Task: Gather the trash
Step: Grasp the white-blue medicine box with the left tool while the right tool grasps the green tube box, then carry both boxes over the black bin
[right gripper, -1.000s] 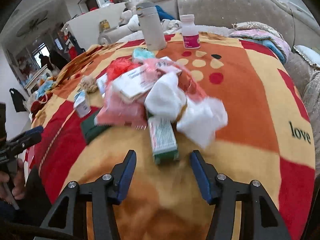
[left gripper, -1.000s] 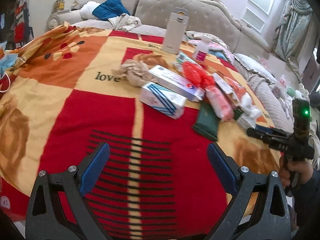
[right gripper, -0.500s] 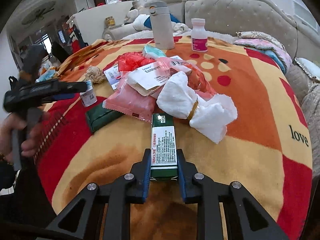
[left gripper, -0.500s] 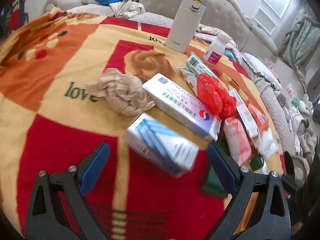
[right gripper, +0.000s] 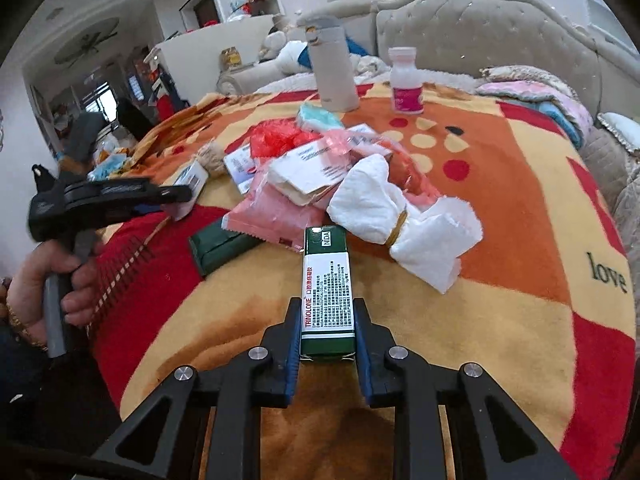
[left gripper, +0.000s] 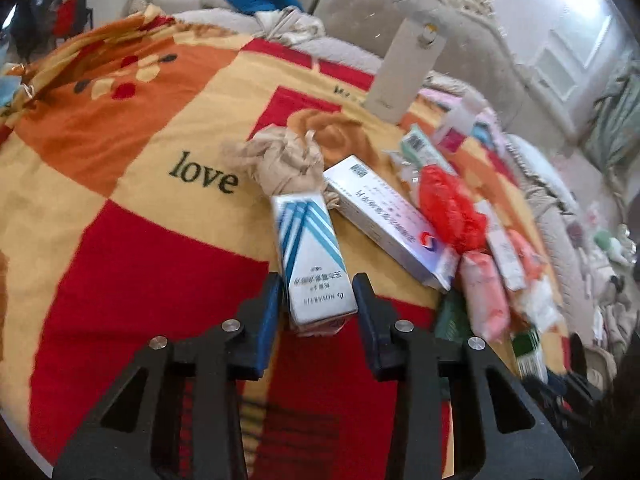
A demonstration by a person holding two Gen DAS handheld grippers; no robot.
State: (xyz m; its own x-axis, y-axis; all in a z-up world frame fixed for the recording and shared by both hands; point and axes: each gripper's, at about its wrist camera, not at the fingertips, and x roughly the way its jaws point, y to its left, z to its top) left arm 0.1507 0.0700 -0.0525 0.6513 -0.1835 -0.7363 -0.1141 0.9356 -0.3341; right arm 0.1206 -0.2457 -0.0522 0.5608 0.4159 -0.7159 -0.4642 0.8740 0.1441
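My left gripper (left gripper: 318,300) is shut on a white box with blue stripes (left gripper: 310,256), its far end against a crumpled beige paper wad (left gripper: 280,160). My right gripper (right gripper: 328,320) is shut on a green and white Trinolone box (right gripper: 327,284), which points toward the trash pile. The pile holds a long white medicine box (left gripper: 388,220), a red plastic bag (left gripper: 448,204), pink packets (right gripper: 276,216), a dark green pack (right gripper: 218,246) and a bundled white tissue (right gripper: 400,216). The left gripper also shows in the right wrist view (right gripper: 176,196).
All lies on a red, orange and yellow blanket (left gripper: 120,160) over a round table. A beige thermos (right gripper: 332,68) and a white bottle with pink label (right gripper: 406,80) stand at the far side. A padded sofa (right gripper: 500,32) is behind.
My left gripper has closed on the blue-striped box, which has turned lengthwise between the fingers. My right gripper keeps its hold on the green box and has lifted slightly.
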